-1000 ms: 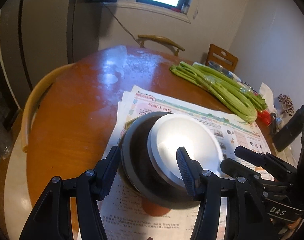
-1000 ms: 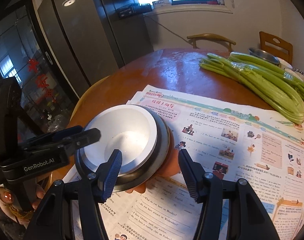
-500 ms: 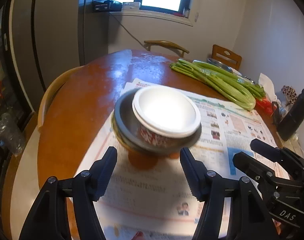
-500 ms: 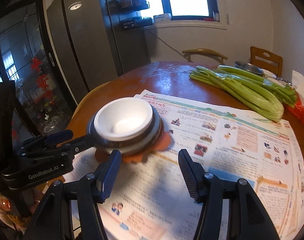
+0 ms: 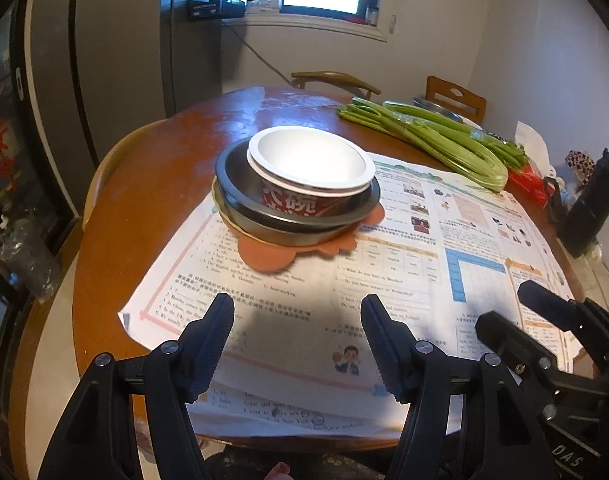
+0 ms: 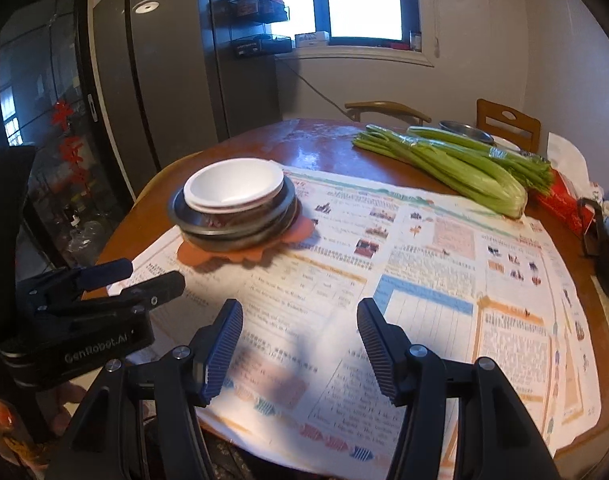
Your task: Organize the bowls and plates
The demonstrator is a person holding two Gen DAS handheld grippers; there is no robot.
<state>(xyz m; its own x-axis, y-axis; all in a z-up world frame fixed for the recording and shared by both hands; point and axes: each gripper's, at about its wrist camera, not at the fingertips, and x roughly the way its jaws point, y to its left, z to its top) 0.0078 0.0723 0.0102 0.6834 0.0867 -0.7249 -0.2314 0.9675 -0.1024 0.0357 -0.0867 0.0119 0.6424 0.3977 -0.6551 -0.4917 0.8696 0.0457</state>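
Both claws released and clear of the finished stack.

The left gripper (image 5: 297, 320), whose jaws have just been opening with nothing between them, and the right gripper (image 6: 300, 322), jaws apart and empty, hover over the newspaper (image 5: 424, 280), well apart from the dishes. The white bowl (image 5: 310, 160) sits nested in the steel plates (image 5: 240, 184) on an orange mat (image 5: 264, 256) at the table's (image 5: 116, 220) far left. Best now: draw back level and avoid snagging the paper, since a tug could shift the stack.

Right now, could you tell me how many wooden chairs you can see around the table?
3: one chair at the far side under the window, one chair at the far right behind the celery, one chair at the left edge. Others may be hidden.
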